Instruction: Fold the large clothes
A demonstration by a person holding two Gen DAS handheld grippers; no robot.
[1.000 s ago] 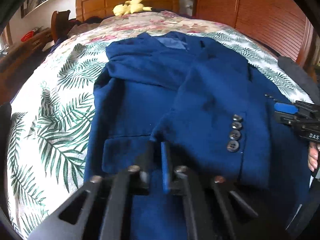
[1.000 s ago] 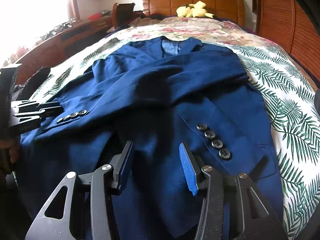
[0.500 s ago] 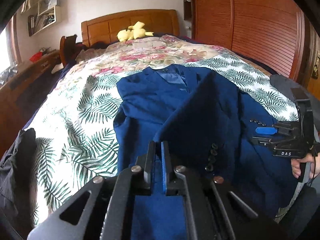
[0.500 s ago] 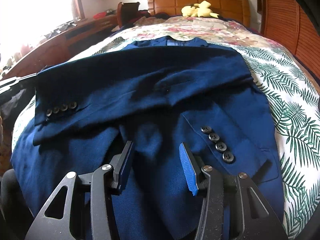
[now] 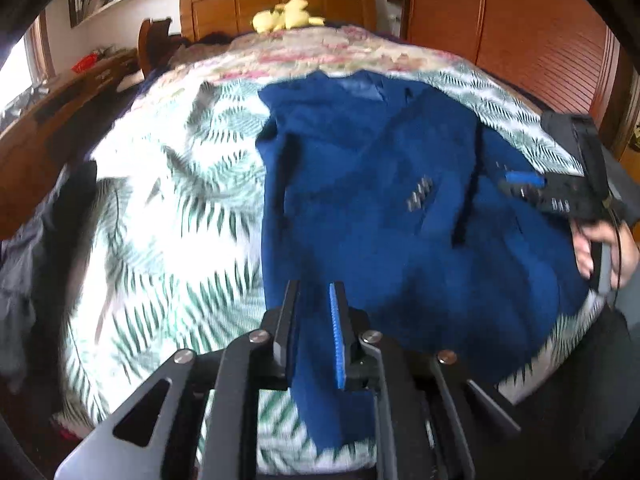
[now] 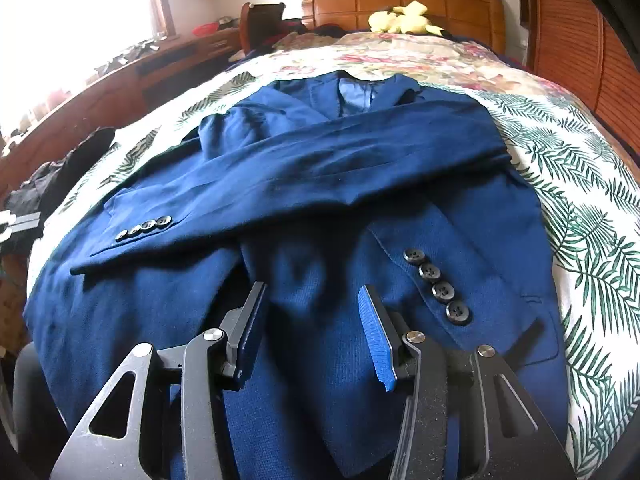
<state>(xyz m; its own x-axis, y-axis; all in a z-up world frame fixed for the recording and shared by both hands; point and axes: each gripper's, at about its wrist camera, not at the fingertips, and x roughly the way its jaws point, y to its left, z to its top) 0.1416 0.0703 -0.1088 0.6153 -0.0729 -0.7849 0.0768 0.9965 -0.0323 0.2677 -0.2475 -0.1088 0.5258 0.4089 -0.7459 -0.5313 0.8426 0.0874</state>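
- Bedspread [image 6: 580, 208] with a palm-leaf print covers the bed; nothing on it obstructs your work, though a dark heap of other clothing [image 6: 60, 168] lies at its left edge.
- Jacket [image 6: 320, 208], blue and large, lies face up in the middle of the bed, collar toward the headboard [image 6: 400, 0], with both sleeves crossed over the chest.
- Upper sleeve [image 6: 304, 168] runs across the front, its buttoned cuff ending near the jacket's left edge; the lower sleeve's cuff buttons [image 6: 438, 286] sit just beside your right fingers.
- Right gripper [image 6: 312, 328]: fingers parted and empty, hovering over the lower front; no cloth sits between them.
- Left gripper [image 5: 314, 328]: fingers have just been opening to a narrow gap. Blue cloth shows in that gap, but I cannot tell whether the pads press on it.
- Risk: if the hem is snagged on a left pad as you pull away, it would drag the jacket's lower edge and skew the crossed sleeves.
- Risk: the upper sleeve rests loose; a fast bottom-to-collar fold could slide it off.
- View difference: only the left wrist camera shows your right hand [image 5: 600, 248] and the jacket's overhang at the bed's near edge; only the right one is sharp enough to check sleeve lay.
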